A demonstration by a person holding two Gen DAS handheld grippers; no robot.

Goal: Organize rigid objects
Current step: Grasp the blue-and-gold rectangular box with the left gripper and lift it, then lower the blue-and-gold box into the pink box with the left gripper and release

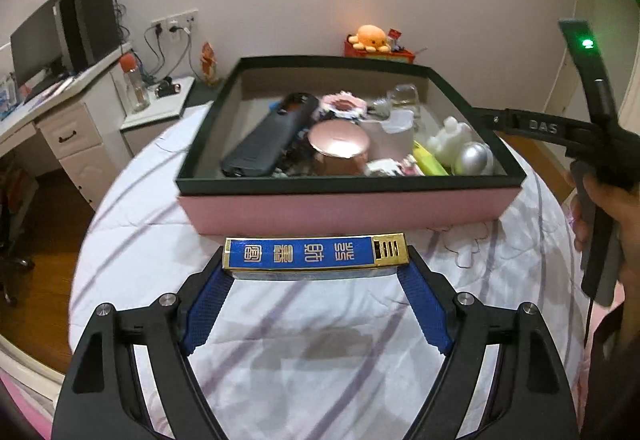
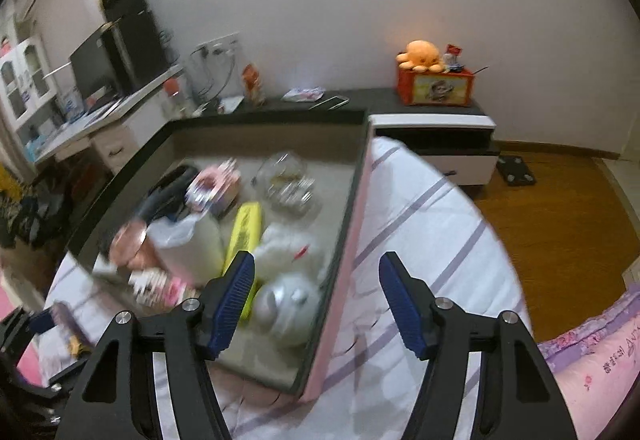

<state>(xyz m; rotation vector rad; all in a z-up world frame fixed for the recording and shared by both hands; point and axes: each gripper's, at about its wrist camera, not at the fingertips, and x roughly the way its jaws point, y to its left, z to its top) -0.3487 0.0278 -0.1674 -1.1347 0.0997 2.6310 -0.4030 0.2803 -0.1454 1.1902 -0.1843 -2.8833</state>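
My left gripper (image 1: 316, 260) is shut on a blue and gold flat box (image 1: 316, 253), held crosswise just above the bed, in front of the near wall of the pink box (image 1: 348, 210). The pink box with a dark rim holds several objects: a black remote (image 1: 268, 136), a copper round tin (image 1: 338, 144), a yellow case (image 1: 430, 160), a white figure (image 1: 450, 138) and a silver egg (image 1: 474, 158). My right gripper (image 2: 316, 272) is open and empty, above the box's right wall (image 2: 348, 260). The silver egg (image 2: 286, 304) and yellow case (image 2: 244, 232) lie just behind its left finger.
The box sits on a bed with a white, purple-striped sheet (image 1: 320, 340). A white desk with a monitor (image 1: 36, 52) stands at the left. A black-topped cabinet carries a red box with an orange plush (image 2: 434, 80). Wooden floor (image 2: 560, 220) lies to the right.
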